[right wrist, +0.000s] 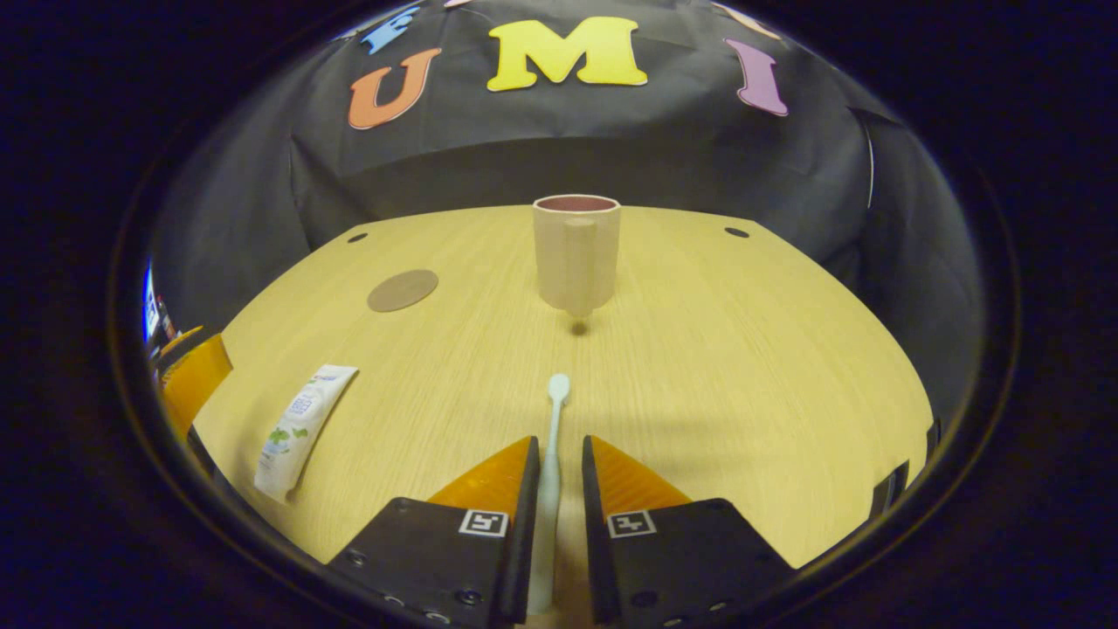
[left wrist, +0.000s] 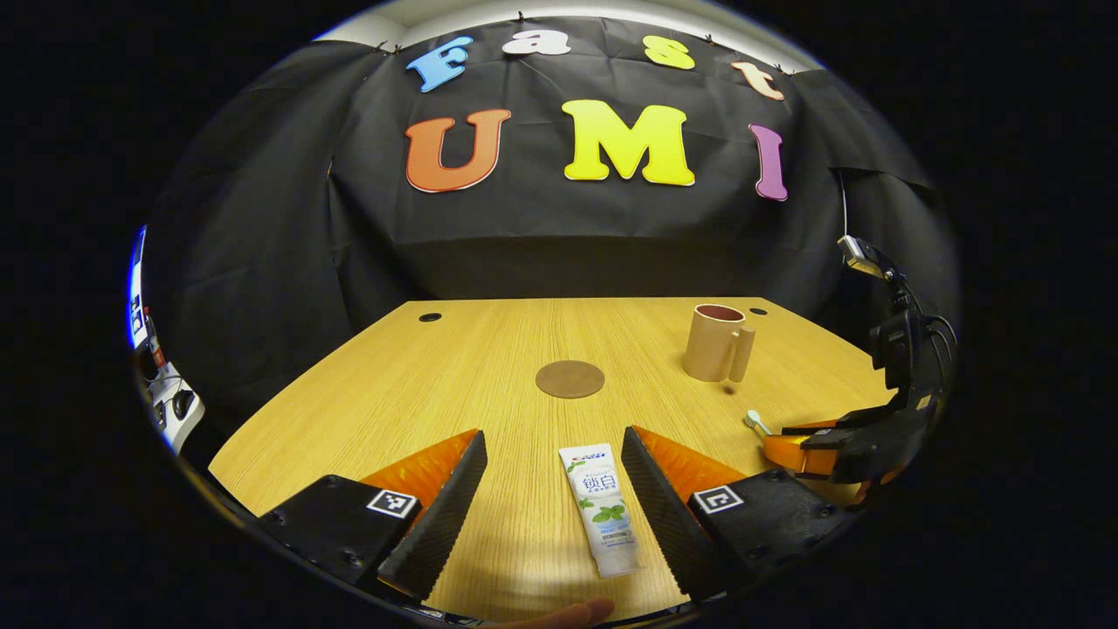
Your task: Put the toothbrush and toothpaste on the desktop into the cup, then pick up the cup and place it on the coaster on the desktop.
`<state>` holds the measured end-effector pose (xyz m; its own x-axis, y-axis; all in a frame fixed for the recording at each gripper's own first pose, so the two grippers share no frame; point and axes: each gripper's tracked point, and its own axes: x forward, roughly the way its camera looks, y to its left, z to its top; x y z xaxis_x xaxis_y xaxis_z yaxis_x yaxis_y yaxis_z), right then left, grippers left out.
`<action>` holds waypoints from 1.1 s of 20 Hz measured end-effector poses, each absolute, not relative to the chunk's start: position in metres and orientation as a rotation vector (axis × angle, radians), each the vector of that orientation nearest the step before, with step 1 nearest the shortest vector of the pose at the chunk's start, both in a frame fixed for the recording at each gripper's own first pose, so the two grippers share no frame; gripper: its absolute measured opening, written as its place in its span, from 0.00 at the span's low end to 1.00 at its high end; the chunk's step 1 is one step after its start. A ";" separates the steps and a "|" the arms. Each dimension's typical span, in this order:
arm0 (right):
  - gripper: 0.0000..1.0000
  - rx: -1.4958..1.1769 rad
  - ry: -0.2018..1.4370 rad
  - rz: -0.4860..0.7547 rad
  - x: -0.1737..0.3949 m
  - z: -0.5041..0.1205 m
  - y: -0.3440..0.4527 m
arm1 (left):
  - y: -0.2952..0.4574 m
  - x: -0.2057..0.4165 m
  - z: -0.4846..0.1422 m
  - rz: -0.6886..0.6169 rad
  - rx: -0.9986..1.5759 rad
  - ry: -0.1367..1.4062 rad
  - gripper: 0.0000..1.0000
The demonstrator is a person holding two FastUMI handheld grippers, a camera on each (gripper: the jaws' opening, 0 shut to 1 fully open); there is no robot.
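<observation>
In the left gripper view, the left gripper (left wrist: pixel 552 489) hangs low over a light wooden desktop (left wrist: pixel 419 384) with its two fingers spread wide; the toothpaste (left wrist: pixel 601 509) tube lies flat between them, touching neither, its length running away from the camera. A fingertip (left wrist: pixel 568 611) of the holding hand peeks in at the very bottom edge. In the right gripper view, the right gripper (right wrist: pixel 555 498) has its fingers drawn close on either side of the toothbrush (right wrist: pixel 550 454) handle — whether both actually press on it cannot be told — and the brush head points forward along the desktop toward the cup. The toothpaste lies well off to that view's left. Farther back, the round brown coaster (left wrist: pixel 569 379) sits flat near the middle of the table, bare. Beyond it and to the right stands the cup (left wrist: pixel 716 342), upright, apart from the coaster — its handle faces the right gripper's camera.
</observation>
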<state>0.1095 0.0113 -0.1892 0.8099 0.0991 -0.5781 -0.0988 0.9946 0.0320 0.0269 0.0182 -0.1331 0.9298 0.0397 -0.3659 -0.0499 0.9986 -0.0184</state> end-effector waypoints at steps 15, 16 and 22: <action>0.27 -0.026 0.601 0.117 0.106 -0.190 0.021 | 0.020 0.031 -0.144 0.057 -0.023 0.441 0.99; 0.35 -0.024 0.603 0.117 0.106 -0.190 0.024 | 0.019 0.030 -0.144 0.053 -0.027 0.441 0.99; 0.89 -0.003 0.615 0.086 0.108 -0.191 0.016 | 0.015 0.028 -0.153 0.033 -0.030 0.456 0.99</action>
<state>0.1084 0.0165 -0.1906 0.8135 0.0802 -0.5761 -0.0818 0.9964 0.0231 0.0283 0.0152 -0.1527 0.8975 0.0254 -0.4403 -0.0389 0.9990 -0.0216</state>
